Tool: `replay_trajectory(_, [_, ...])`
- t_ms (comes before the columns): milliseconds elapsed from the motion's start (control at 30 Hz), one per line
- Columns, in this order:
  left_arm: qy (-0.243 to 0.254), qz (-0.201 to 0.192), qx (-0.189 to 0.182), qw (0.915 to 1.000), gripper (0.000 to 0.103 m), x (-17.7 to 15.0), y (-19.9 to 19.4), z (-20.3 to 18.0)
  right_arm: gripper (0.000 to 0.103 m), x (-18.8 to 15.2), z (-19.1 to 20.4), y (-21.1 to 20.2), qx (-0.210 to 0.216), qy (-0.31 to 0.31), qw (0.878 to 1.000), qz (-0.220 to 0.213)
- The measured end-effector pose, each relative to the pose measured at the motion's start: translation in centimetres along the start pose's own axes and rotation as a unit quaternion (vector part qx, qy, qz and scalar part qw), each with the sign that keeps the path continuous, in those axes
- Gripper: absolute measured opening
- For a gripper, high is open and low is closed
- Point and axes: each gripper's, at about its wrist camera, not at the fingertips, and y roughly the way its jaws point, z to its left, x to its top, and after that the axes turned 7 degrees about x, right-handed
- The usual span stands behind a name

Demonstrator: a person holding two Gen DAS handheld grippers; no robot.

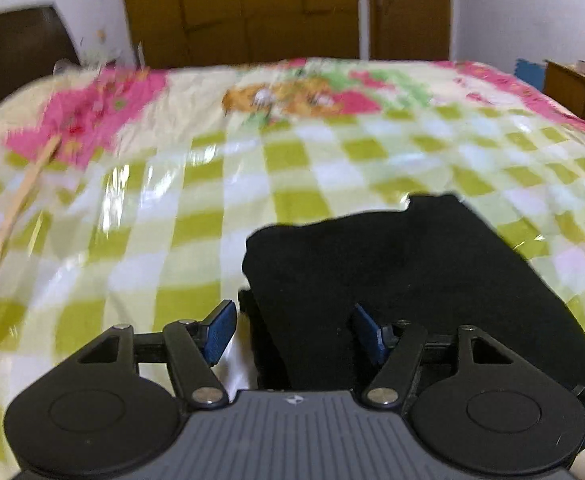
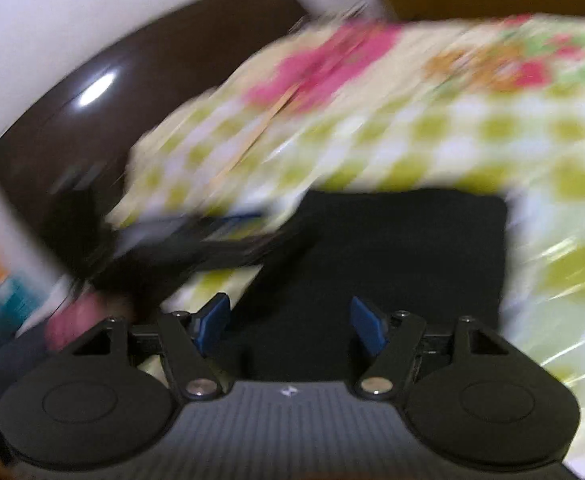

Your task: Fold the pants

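Both tools [image 1: 292, 334] [image 2: 290, 326] agape over pants [image 1: 404, 280]

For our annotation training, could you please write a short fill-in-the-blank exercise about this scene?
1. The pants are ____ in colour.
2. They lie on a bedspread checked in white and ____.
3. The left tool has its fingers ____, gripping nothing.
4. The pads on the right tool are ____.

Missing words: black; green; open; blue
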Motion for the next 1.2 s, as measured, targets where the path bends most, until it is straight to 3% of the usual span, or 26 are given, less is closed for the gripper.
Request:
replay_trajectory(67, [-0.016,0.010,0.004,0.9998,0.079,-0.1,0.0,0.3,0.069,-1.5,-0.2,2.9,0.009,0.007,0.999,0.042])
replay_trajectory(133, [-0.024,0.007,0.005,0.9997,0.079,0.0,-1.0,0.3,0.069,-1.6,-0.7,4.3,-0.001,0.019,0.998,0.052])
replay_trajectory(267, [-0.022,0.003,0.019,0.9996,0.080,0.0,-3.1,-0.7,0.069,-0.8,0.0,2.1,0.010,0.021,0.999,0.026])
replay_trajectory(433, [-0.024,-0.001,0.024,0.9994,0.087,-0.9,-6.4,-2.3,0.069,-1.0,0.4,-2.0,-0.029,0.010,0.999,-0.013])
replay_trajectory(700, [-0.036,0.000,0.038,0.9986,0.094,-3.3,-10.7,-5.4,0.072,-3.5,-0.6,-6.4,-0.087,0.058,0.993,-0.057])
replay_trajectory(1200, [-0.055,0.036,0.067,0.9956,0.102,-7.4,-13.5,-8.9,0.073,-7.1,0.4,-8.5,-0.105,0.066,0.990,-0.066])
